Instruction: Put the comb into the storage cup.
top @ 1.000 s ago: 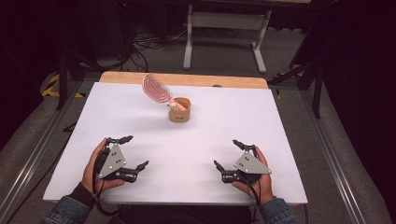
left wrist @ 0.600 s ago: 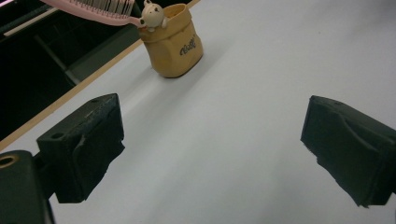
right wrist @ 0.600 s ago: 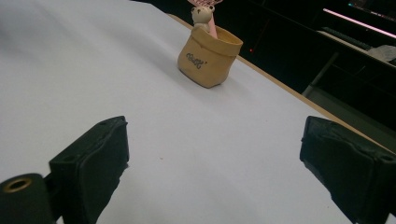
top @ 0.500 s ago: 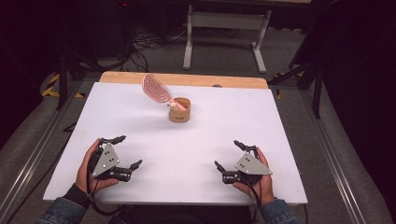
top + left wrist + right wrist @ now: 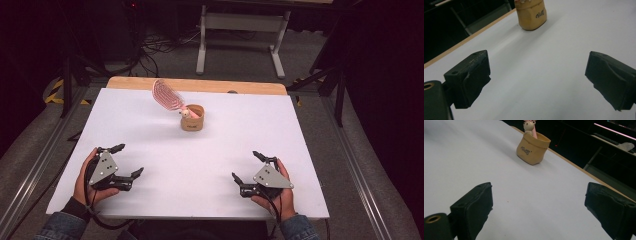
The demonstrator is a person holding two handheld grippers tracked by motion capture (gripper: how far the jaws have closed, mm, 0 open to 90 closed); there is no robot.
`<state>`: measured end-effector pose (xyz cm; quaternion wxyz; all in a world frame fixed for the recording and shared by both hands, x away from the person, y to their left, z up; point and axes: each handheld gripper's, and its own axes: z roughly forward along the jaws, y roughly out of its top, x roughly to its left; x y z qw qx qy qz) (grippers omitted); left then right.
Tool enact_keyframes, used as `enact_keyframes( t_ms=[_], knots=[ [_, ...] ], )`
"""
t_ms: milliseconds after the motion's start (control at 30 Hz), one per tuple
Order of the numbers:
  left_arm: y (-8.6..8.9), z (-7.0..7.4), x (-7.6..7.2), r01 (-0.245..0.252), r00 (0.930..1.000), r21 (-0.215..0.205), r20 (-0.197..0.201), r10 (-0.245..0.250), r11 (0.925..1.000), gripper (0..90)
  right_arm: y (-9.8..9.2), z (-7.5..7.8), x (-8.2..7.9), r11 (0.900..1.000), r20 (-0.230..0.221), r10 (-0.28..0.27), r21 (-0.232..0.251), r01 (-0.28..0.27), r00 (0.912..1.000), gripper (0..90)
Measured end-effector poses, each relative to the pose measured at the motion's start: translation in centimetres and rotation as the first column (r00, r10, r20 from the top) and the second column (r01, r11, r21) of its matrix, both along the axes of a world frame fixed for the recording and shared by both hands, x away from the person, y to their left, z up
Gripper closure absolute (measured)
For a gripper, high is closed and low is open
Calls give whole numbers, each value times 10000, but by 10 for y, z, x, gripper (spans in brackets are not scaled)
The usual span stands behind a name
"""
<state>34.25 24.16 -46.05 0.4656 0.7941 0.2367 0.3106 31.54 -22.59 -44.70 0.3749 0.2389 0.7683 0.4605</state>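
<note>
A small tan pot (image 5: 192, 120) stands on the white table (image 5: 280, 130), slightly left of centre and toward the back. A pink hairbrush (image 5: 166, 94) rests in it, its head leaning up and to the left, with a little bear figure (image 5: 185, 113) at the pot's rim. My left gripper (image 5: 128, 160) is held at the near left, open and holding nothing. At the near right my right gripper (image 5: 246, 166) is open too. The left gripper view has the pot (image 5: 531, 15) far beyond the spread jaws of the left gripper (image 5: 540, 80). Beyond the right gripper (image 5: 539, 207), the pot (image 5: 532, 148) and bear (image 5: 529, 126) show.
A wooden strip (image 5: 210, 85) runs along the table's far edge. Behind it stand a grey metal stand (image 5: 240, 30) and floor cables (image 5: 160, 42). Metal rails (image 5: 35, 165) flank both sides of the table. Bare white surface lies between the grippers and the pot.
My left gripper has slid a little to the left along the near edge. The right gripper, the pot and the brush have stayed in place.
</note>
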Motion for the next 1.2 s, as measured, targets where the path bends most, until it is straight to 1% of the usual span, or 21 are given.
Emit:
enact_keyframes(
  t_ms=[67, 100, 133, 167, 200, 233, 333, 433, 467, 667, 733, 767, 867, 933, 1000, 1067, 1133, 1200],
  knots=[
    [5, -1, 1, -161, 9998, -178, -98, 160, 9997, 67, -1, 0, 1, 10000, -36, -29, 37, 29, 10000, 86],
    [5, -1, 1, -161, 9998, -178, -98, 160, 9997, 67, -1, 0, 1, 10000, -61, -35, 39, 35, 10000, 85],
    [10, -3, 1, -305, 9995, -430, -116, 300, 9986, 67, -1, 0, 1, 10000, -90, -45, 42, 46, 9999, 80],
    [10, -3, 1, -305, 9995, -430, -116, 300, 9986, 68, -1, 0, 1, 10000, -100, -50, 16, 51, 9999, 78],
    [14, -4, 2, -406, 9990, -463, -225, 396, 9981, 67, 0, 0, 1, 10000, -89, -50, -18, 50, 9999, 74],
    [14, -5, 3, -415, 9989, -521, -252, 402, 9978, 67, 0, 0, 1, 10000, -55, -70, -47, 70, 10000, 69],
    [14, -6, 3, -402, 9988, -416, -297, 390, 9983, 64, -1, -1, 1, 9999, -32, -133, -62, 133, 9999, 65],
    [13, -6, 3, -389, 9988, -485, -309, 374, 9981, 60, -3, -1, 1, 9998, -40, -208, -20, 208, 9998, 62],
    [13, -6, 2, -379, 9989, -386, -297, 367, 9985, 59, -3, 0, 1, 9998, -23, -205, -34, 205, 9998, 62],
    [10, -7, 1, -299, 9988, -472, -390, 281, 9984, 59, -3, 0, 1, 9998, -35, -204, -15, 204, 9998, 59],
    [10, -7, 1, -260, 9991, -388, -348, 246, 9989, 59, -3, 0, 1, 9998, -11, -189, -22, 189, 9998, 60],
    [9, -7, 1, -241, 9991, -469, -350, 225, 9986, 59, -3, 0, 1, 9998, -15, -184, -45, 184, 9998, 60],
    [8, -8, 2, -155, 9992, -500, -376, 136, 9986, 59, -2, 0, 0, 9998, -10, -148, -132, 148, 9999, 60],
    [8, -8, 2, -139, 9993, -443, -345, 124, 9989, 58, -1, 0, 0, 9998, 8, -155, -125, 155, 9999, 60],
    [8, -8, 1, -134, 9992, -529, -393, 113, 9985, 58, -1, 1, -1, 9998, 88, -203, -81, 204, 9998, 60],
    [7, -7, 0, -106, 9991, -536, -406, 84, 9985, 59, -1, 1, -1, 9996, 55, -245, -135, 246, 9997, 61],
    [7, -7, 0, -48, 9993, -448, -369, 31, 9990, 58, 0, 1, -2, 9996, 102, -245, -128, 246, 9996, 61],
    [7, -7, -1, -37, 9992, -491, -392, 17, 9988, 59, 1, 1, -2, 9996, 104, -234, -138, 235, 9997, 61]
  ],
)
